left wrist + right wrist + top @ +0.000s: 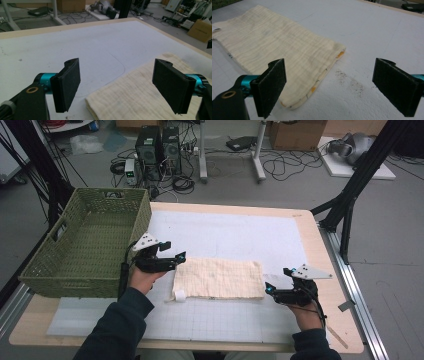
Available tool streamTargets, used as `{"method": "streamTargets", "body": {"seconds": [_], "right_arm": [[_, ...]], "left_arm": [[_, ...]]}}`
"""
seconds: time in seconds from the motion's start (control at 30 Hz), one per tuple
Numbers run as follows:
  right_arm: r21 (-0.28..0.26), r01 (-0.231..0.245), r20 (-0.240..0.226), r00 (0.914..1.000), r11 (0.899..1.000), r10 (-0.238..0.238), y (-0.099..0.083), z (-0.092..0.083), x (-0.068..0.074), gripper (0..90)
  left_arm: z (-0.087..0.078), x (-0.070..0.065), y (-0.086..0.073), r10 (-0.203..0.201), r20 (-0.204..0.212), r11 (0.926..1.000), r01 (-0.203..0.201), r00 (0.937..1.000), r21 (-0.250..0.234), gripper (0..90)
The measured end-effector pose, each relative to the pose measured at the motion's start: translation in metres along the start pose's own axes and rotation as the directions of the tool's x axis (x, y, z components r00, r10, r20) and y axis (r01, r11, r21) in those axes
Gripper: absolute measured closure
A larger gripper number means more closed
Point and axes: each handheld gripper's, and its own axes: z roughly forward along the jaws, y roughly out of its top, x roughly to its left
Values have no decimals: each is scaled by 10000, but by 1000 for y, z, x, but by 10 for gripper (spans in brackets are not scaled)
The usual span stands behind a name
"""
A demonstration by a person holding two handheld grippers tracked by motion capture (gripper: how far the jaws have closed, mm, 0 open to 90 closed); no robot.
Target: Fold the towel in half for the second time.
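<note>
A folded cream cloth (217, 278) lies flat on the white mat (225, 232), long side running left to right. My left gripper (175, 252) hovers just above the cloth's left end, jaws wide open and empty. From the left gripper view, that gripper (117, 75) has the cloth's (130, 97) folded corner below and between its pads, without touching it. My right gripper (277, 281) sits at the cloth's right end, open. In the right gripper view, this gripper (330, 82) has the cloth's (277, 42) edge by its left pad (270, 87).
A green woven basket (75, 270) stands at the table's left side, close to my left hand. A small white tag (179, 295) sticks out at the cloth's near left corner. The wooden table edge (330, 265) runs along the right.
</note>
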Motion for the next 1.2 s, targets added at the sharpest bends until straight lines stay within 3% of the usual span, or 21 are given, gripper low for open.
{"method": "streamTargets", "body": {"seconds": [0.17,0.23,0.4,0.6,0.73,0.9,1.03,1.17,1.2], "right_arm": [[-62,-38,-54,10000,10000,38,1,-1,0,111],[-62,-95,-64,9999,9999,94,0,0,0,111],[-86,-268,-115,9996,9996,267,0,0,-1,111],[-43,-254,-119,9996,9997,254,0,2,-1,112],[49,-259,-179,9995,9997,260,0,5,-2,111],[112,-227,-203,9995,9997,229,0,6,-1,112],[92,-199,-184,9996,9998,201,0,5,-1,111],[103,-215,-205,9996,9997,217,-1,5,0,112],[116,-190,-204,9996,9998,192,-1,5,-1,112]], "left_arm": [[12,6,8,5,-138,9997,-2,9999,233,229],[19,9,9,82,-403,9985,-60,9992,537,237],[33,20,-2,-106,-830,9911,215,9965,1310,297],[44,23,-9,-111,-1015,9865,275,9948,1614,355],[50,29,-16,-91,-1155,9770,335,9933,2106,374],[53,26,-19,251,-723,9675,-60,9971,2530,411],[53,25,-21,517,-542,9538,-332,9972,2985,457],[55,24,-25,744,-280,9342,-599,9968,3517,503],[55,23,-26,835,-294,9333,-678,9961,3527,515]]}}
